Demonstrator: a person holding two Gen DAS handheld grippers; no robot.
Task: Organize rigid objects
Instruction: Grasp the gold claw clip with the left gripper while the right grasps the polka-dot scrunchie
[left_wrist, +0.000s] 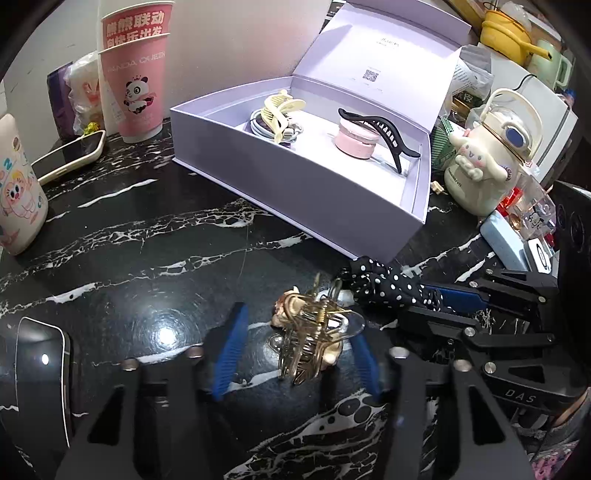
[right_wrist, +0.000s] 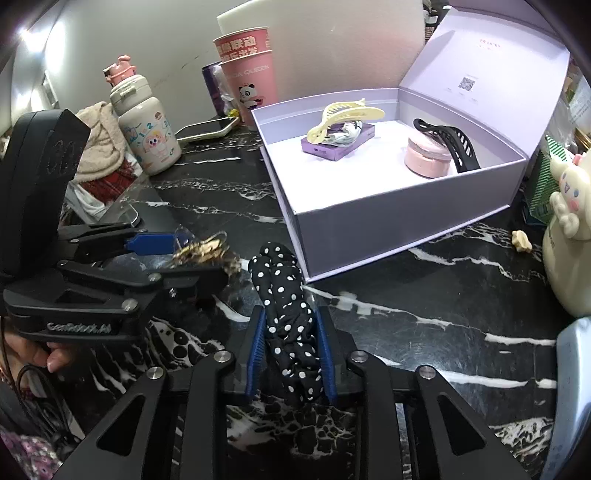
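A gold wire hair claw (left_wrist: 314, 339) lies on the black marble counter between the blue pads of my left gripper (left_wrist: 297, 325). The right pad is at the claw; a gap shows on the left, so the jaws stand open around it. In the right wrist view the same claw (right_wrist: 201, 251) sits inside the left gripper (right_wrist: 199, 258). My right gripper (right_wrist: 291, 314) is shut on a black polka-dot hair bow (right_wrist: 284, 295), pads pressing both sides; the bow (left_wrist: 380, 280) also shows beside the right gripper (left_wrist: 432, 302). Behind stands an open lavender box (right_wrist: 369, 221).
The box (left_wrist: 295, 192) holds a cream claw (right_wrist: 343, 114), a black claw (right_wrist: 461, 144), a pink round case (right_wrist: 428, 158) and a purple packet. Pink cups (left_wrist: 135, 92), a phone (left_wrist: 70, 155), a cartoon bottle (right_wrist: 147, 136) and a white character bottle (left_wrist: 487, 162) crowd the counter's edges.
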